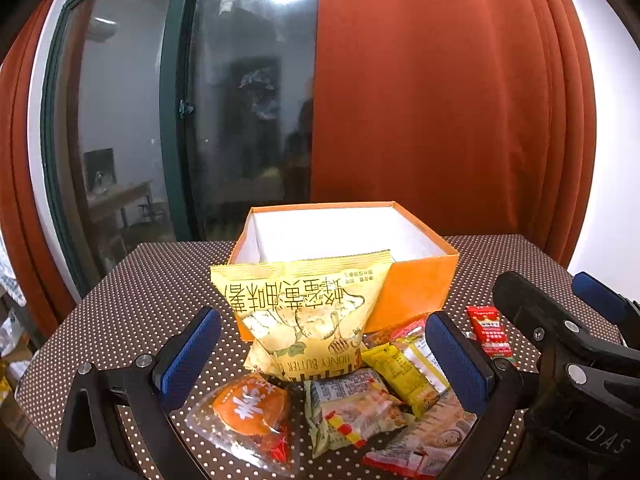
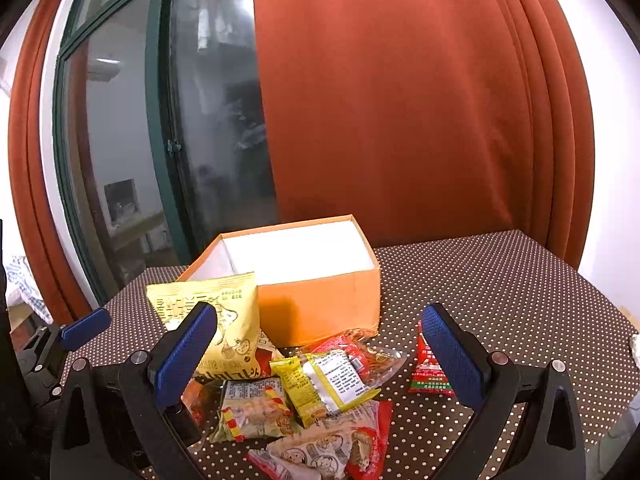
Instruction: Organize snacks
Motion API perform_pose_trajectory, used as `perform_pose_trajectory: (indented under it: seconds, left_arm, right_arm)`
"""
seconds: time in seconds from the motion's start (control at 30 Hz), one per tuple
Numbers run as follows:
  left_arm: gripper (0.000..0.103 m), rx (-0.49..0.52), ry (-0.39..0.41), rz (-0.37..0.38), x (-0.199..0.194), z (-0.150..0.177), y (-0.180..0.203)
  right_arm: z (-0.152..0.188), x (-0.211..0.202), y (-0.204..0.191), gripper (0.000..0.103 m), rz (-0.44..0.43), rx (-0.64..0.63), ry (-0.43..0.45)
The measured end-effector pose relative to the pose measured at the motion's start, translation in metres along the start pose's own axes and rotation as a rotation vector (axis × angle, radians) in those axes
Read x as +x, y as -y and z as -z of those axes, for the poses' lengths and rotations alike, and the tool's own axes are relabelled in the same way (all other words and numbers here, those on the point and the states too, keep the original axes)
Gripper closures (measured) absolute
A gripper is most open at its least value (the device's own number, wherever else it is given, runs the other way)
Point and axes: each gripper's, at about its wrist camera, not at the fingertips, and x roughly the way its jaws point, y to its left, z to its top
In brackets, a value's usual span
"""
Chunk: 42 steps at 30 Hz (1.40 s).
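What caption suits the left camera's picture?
Open left gripper faces a yellow chip bag leaning on an empty orange box.

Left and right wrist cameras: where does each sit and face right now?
Left wrist: on the left hand-held gripper, open, facing the yellow chip bag; the right hand-held gripper shows at right.
Right wrist: on the right hand-held gripper, open, over the snack pile.
Both share the orange box.
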Motion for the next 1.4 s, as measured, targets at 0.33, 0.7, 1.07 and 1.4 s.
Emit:
perform_pose_trajectory:
  seconds: [0.33,0.7,1.07,1.4]
  left_arm:
    - [0.001,-0.012,-0.048,0.001,0.026,-0.001,-0.008]
    - [0.001,-0.01,-0.117,-0.021,0.061,0.017,-0.013]
    - [0.001,0.009,-0.204,-0.043,0.106,0.031,-0.014]
    - [0.001,0.026,-0.273,-0.049,0.147,0.03,-0.011]
  right_arm:
    - [-0.006,0.023,-0.006,0.0,-0.002,-0.019,-0.042]
    - [0.015,0.055,-0.009,0.0,-0.019,-0.009,-0.131]
    - [0.031,0.095,-0.006,0.0,-0.001,0.001,-0.237]
    - [0.04,0.124,0.002,0.0,0.008,0.025,-0.326]
